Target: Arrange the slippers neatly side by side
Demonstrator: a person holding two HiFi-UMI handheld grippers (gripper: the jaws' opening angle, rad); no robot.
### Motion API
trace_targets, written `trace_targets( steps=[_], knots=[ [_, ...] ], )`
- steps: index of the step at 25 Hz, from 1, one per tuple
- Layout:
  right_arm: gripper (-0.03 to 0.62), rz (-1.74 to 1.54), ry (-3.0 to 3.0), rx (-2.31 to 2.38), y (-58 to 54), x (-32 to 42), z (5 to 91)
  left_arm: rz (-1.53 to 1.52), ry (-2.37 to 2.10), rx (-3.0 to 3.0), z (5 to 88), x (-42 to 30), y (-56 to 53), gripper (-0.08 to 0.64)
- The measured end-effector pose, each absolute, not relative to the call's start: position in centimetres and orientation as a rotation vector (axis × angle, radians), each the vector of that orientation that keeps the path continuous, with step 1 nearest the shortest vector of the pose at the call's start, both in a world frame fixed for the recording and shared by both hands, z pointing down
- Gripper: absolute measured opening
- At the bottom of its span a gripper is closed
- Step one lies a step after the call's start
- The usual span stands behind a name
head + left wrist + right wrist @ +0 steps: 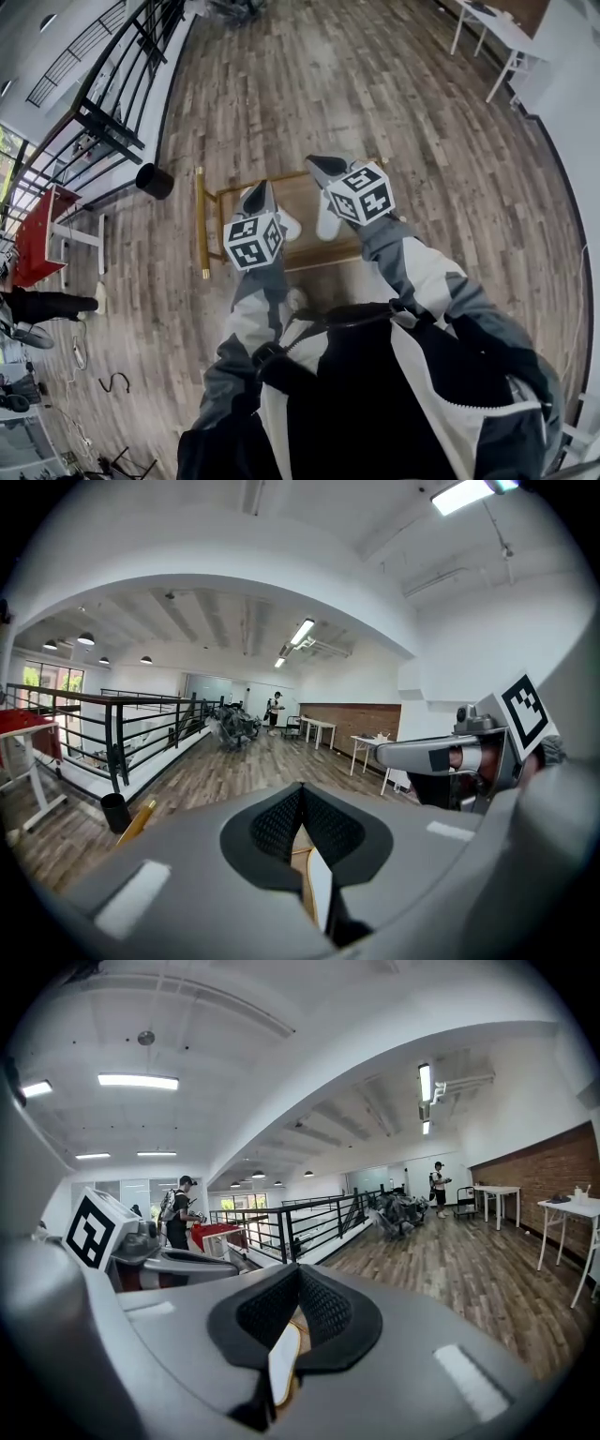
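Left tongs (299,791) pinched shut, nothing in them. Right tongs (296,1274) the same, both over the low wooden surface (292,192). One white slipper (289,226) lies beneath the left, the other slipper (327,223) beneath the right, with a gap between them. A gold bar (200,225) flanks the left edge, black bin (155,180) beyond it — wide wood floor (375,94) ahead.

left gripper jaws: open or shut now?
Shut, empty. The left gripper has its tips touching in its own view; the white slipper lies beyond them.
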State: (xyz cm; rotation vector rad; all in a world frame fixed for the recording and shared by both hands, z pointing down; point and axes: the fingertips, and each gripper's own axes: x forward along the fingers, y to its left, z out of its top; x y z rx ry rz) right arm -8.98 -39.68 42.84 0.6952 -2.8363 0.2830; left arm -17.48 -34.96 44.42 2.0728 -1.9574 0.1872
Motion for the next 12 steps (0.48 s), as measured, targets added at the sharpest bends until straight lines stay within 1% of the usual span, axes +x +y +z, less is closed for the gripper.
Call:
trace_targets(
  steps=[6, 12],
  knots=[
    [0.003, 0.188, -2.798, 0.781, -42.6, -13.2, 42.1, 0.195, -1.913, 2.147, 43.5, -21.7, -38.9, 0.005],
    [0.003, 0.218, -2.768, 0.873, -44.7, -16.7, 43.4, 0.223, -1.851, 2.223, 43.8, -25.0, -41.9, 0.005]
  ],
)
